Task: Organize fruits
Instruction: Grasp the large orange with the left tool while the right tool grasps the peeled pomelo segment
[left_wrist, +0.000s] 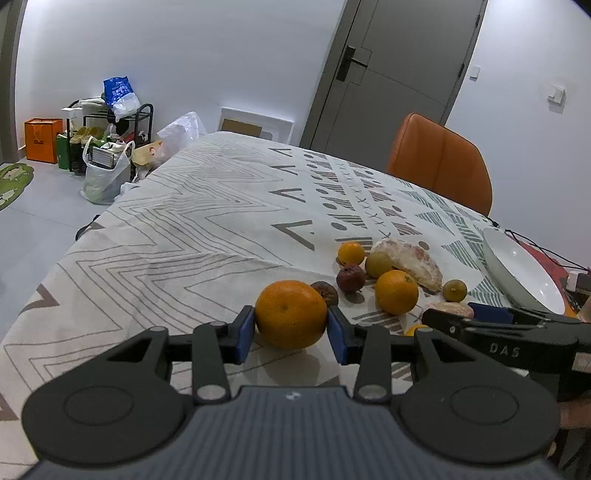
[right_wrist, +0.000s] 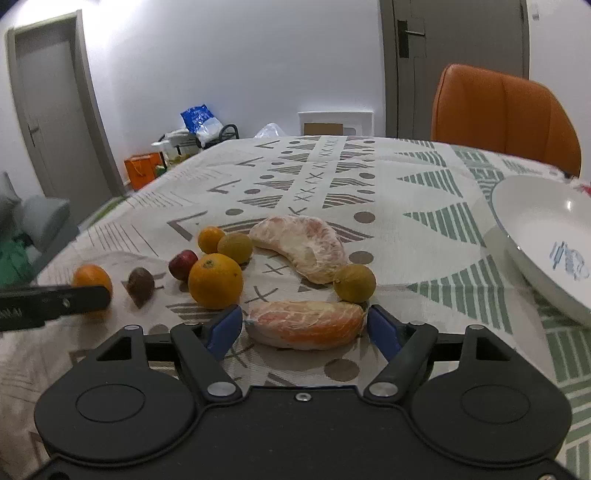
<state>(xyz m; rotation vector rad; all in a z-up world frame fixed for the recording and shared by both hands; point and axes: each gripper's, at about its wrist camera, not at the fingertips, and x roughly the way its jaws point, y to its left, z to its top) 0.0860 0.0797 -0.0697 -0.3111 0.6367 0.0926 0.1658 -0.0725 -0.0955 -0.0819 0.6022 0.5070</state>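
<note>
White-walled room, grey door, orange chair (right_wrist: 506, 114) at the far side of a desk (left_wrist: 177, 229) covered in a patterned cloth. My left gripper (left_wrist: 291, 326) has its blue fingers (left_wrist: 244, 332) pressed on both sides of a big orange (left_wrist: 291, 314), which sits on the cloth at the left end of the fruit group. My right gripper (right_wrist: 306, 326) has its fingers (right_wrist: 223, 328) set wide around a peeled pomelo wedge (right_wrist: 306, 323) lying crosswise between them; the tips look to be touching both ends, but I can't tell how firm the grip is. Beyond it: a larger peeled pomelo piece (right_wrist: 303, 247), a yellow-green lime (right_wrist: 354, 282) just beside it, a second orange (right_wrist: 215, 280), another lime (right_wrist: 235, 247), a small tangerine (right_wrist: 210, 239), a red fruit (right_wrist: 183, 264) and a dark brown wrinkled one (right_wrist: 140, 281). All loose on the cloth, clustered close together. White plate (right_wrist: 532, 221) sits on the right, apart from the fruit, with a blue mark inside it. Bags and a rack (left_wrist: 110, 147) on the floor by the far wall.
</note>
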